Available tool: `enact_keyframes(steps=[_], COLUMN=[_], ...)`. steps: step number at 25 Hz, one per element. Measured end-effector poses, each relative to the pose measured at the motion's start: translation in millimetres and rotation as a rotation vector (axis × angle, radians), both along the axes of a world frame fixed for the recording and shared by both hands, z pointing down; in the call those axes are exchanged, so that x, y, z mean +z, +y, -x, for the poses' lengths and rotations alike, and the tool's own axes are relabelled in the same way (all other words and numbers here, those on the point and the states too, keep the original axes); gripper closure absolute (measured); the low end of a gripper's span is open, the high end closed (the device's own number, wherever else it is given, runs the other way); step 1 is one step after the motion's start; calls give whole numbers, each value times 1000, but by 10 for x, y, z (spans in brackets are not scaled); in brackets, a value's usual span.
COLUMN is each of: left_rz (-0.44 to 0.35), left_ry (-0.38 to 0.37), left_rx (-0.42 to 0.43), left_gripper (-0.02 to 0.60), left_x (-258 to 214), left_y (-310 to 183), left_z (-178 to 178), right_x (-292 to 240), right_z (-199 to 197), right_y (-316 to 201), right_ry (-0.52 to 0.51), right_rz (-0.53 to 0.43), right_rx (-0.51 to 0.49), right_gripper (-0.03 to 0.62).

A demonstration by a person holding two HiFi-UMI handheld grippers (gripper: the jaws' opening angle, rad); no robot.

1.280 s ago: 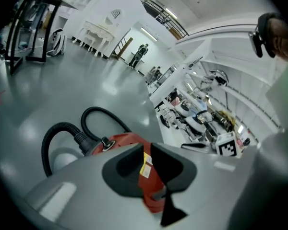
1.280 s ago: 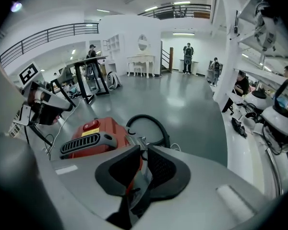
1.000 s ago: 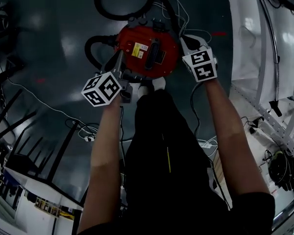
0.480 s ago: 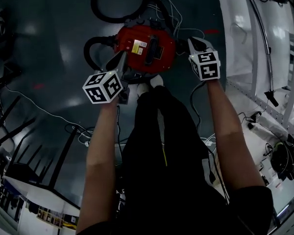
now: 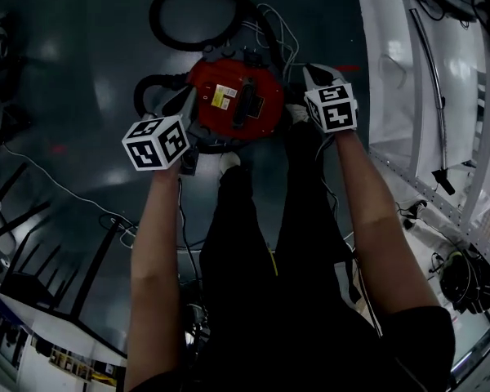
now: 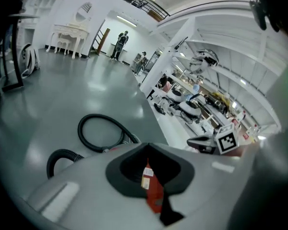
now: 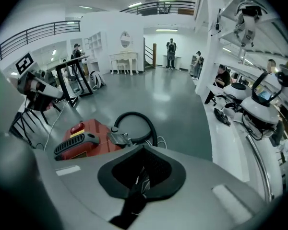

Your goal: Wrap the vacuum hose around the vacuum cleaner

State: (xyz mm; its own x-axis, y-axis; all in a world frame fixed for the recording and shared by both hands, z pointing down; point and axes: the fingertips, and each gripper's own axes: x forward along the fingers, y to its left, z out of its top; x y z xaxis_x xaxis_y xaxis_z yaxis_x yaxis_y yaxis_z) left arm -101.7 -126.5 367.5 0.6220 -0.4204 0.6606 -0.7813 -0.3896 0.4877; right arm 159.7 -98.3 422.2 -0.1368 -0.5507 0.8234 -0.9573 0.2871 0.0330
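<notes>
Left gripper: jaws closed, empty, angled down at the vacuum cleaner.
Right gripper: closed, empty, arm outstretched beside it.

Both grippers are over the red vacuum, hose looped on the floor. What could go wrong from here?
1. The left gripper and right gripper both have shut, empty jaws; reaching for the hose that way would likely just shove it.
2. Pulling the hose may drag or tip the vacuum cleaner.
3. White cords beside it could get wound in.
</notes>
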Motion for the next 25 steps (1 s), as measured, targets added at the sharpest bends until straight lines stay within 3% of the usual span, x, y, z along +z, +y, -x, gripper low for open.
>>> enact_keyframes(steps=[7,11,15,25], left_rz=[-7,3,4,60], left_ry=[-90,-93,-120,-165], left_rx=[6,-13,33,69], left_gripper=[572,572,572,572], left_x=[309,438,589,1033], left_y=[-317,-534,-782,-1219], left_z=[-581,-881,-1160,-1317], right_x=[462,686,906,1722], right_z=[-351,-447,-428,-497], right_y=[-457,-670,-892,-1287], right_ry=[-42,-57,-78,-132], right_rz=[47,76,85,160], right_rx=[-105,-183,-232,-128], right_gripper=[597,597,597,595])
